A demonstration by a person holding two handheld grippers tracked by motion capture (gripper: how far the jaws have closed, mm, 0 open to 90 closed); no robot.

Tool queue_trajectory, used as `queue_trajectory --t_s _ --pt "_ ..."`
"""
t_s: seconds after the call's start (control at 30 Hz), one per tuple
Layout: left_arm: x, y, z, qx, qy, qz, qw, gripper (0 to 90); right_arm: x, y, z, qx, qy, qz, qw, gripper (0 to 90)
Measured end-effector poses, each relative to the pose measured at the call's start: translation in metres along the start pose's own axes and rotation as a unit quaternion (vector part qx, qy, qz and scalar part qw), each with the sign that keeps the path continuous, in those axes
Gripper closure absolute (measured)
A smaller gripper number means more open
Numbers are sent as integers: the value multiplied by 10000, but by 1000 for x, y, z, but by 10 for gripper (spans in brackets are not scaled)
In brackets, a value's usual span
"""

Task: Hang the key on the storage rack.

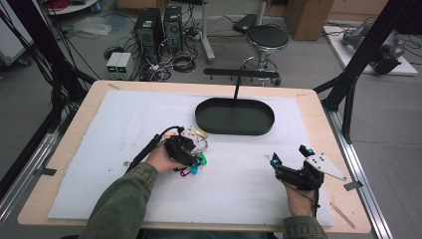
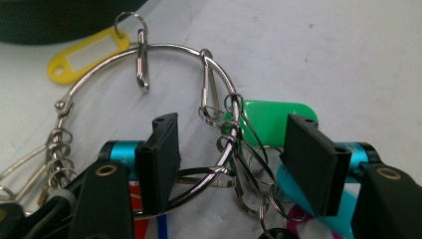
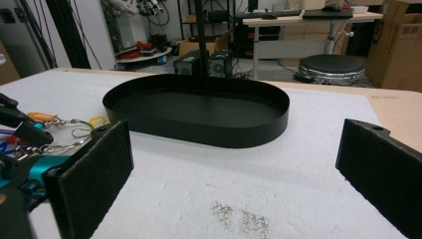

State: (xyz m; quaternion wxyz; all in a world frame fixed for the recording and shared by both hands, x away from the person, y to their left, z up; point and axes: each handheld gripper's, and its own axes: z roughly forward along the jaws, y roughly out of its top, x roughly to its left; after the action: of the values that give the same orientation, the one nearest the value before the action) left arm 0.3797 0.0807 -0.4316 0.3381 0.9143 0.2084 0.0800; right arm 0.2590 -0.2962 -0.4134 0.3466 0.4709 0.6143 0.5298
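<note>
White foam mat (image 1: 124, 149) covers wooden table, black oval tray (image 1: 234, 116) at far side. Key bunch on big wire ring (image 2: 164, 50) lies left of centre, near tray. Your left gripper (image 2: 229, 164) sits over it, jaws half narrowed, ring wire and small rings between pads (image 2: 166, 154), not yet pressed. Ring curves across jaw gap. Your right gripper (image 1: 288, 159) well apart, jaws wide, empty. Left hand clearly nearer.

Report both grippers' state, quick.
Left gripper: open, jaws around the key ring, pads not yet pressing it.
Right gripper: open, holding nothing.
</note>
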Motion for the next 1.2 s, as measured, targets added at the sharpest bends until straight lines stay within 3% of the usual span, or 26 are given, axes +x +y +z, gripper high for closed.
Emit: queue_trajectory --t_s 0.17,0.33,0.47,0.77,1.2 --pt "-3 1 -1 -25 -122 258 9996 702 0 0 0 11 -4 9 10000 5" --pt "-4 3 -4 -16 -6 245 9997 778 0 0 0 0 -3 29 10000 5" --pt "0 3 -9 -60 -67 114 9999 788 0 0 -1 -7 0 32 10000 5" --pt "-1 8 -29 -323 46 0 9995 789 1 0 -2 -41 10 56 10000 5" --pt "4 38 -58 -546 67 48 9985 790 1 1 -3 -95 51 81 9999 5"
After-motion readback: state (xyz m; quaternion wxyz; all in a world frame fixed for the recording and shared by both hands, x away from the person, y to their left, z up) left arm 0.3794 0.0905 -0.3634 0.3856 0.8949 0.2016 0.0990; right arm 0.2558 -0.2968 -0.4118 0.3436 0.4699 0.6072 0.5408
